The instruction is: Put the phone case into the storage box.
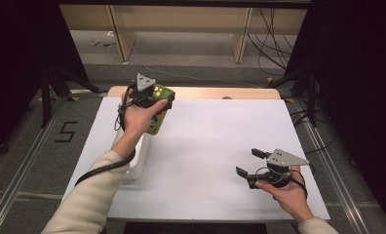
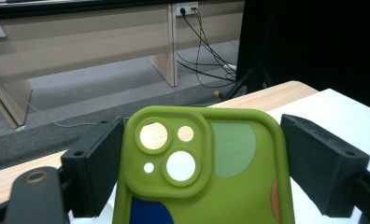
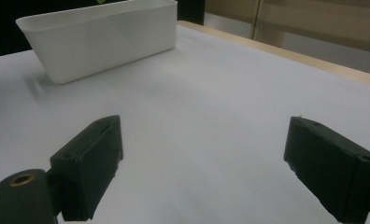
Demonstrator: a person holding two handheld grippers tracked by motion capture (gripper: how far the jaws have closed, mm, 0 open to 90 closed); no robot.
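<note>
Green silicone is what we have in hand: a phone case (image 2: 206,177) with round camera cut-outs, clamped by its two long sides between the black jaws of our left gripper (image 1: 149,100). In the high view we hold it in the air near the far left corner of the table (image 1: 215,146), just beyond the white bin (image 3: 103,37) that stands along the left edge. In the left gripper view the case's top end points away from us, towards the table's wooden far edge.

Our right gripper (image 1: 252,163) hangs low over the near right part of the table with its jaws wide apart and nothing between them; the white sheet lies bare under it.

We judge this to be the carrying step: the case is gripped and lifted, and the bin looks like the likely goal, though we cannot be sure. The next move would call for bringing the left gripper back over the bin's open mouth, lowering the case inside its walls, and only then easing the jaws apart. The soft case could flex or slip, so the grip should hold firm until then.
</note>
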